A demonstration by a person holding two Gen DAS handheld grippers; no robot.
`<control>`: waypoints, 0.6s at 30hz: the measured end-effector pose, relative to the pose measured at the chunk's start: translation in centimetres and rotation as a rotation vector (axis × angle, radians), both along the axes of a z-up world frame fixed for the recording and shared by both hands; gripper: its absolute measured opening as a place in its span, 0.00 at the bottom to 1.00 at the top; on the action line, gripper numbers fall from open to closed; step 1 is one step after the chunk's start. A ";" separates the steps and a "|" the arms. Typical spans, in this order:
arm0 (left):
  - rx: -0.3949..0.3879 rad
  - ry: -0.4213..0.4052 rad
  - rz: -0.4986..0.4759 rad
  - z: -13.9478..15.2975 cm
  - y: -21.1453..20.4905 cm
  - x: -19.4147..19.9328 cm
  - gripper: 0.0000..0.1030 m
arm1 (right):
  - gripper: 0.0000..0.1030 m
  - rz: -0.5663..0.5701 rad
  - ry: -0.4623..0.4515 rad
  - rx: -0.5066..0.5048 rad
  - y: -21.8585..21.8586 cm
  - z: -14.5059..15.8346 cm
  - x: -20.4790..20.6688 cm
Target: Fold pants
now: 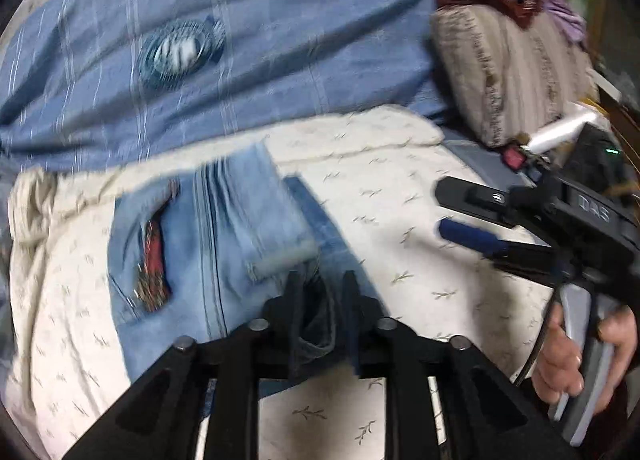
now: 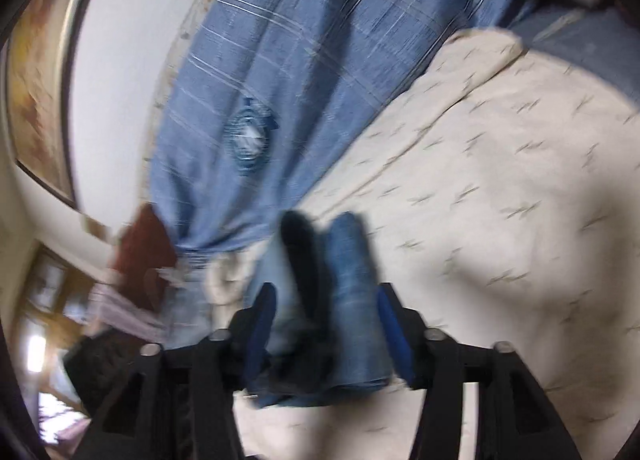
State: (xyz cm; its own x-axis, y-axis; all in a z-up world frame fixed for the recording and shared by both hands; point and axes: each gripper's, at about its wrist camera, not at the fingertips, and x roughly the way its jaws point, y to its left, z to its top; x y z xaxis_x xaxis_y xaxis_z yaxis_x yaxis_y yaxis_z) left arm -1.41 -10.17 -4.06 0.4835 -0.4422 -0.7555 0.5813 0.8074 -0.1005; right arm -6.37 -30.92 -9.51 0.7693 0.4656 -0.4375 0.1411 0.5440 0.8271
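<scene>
Two tongs (image 1: 320,280) (image 2: 326,300) | jeans (image 1: 224,228) between both | left pinching fold | right spread, unclamped

A bed covered by a cream sheet (image 1: 400,188) with small leaf sprigs carries light blue jeans (image 1: 208,244) lying on the sheet. Beyond the jeans a blue striped blanket (image 1: 240,40) lies rumpled; a striped beige pillow (image 1: 508,72) sits beside that blanket
</scene>
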 end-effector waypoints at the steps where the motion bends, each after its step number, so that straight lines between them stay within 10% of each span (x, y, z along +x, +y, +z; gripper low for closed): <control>1: -0.008 -0.034 -0.009 0.9 0.4 -0.4 0.46 | 0.63 0.019 -0.013 0.029 0.1 -0.1 0.2; 3: -0.015 -0.113 0.011 2.5 1.7 -1.1 0.67 | 0.63 0.069 -0.012 0.064 0.8 -0.4 1.0; 6: -0.013 -0.167 0.078 3.6 4.6 -0.9 0.69 | 0.63 0.127 0.026 0.080 2.5 -1.2 2.1; 18: -0.016 0.049 0.306 -3.2 13.0 4.6 0.68 | 0.64 0.145 0.146 0.047 6.2 -4.6 6.4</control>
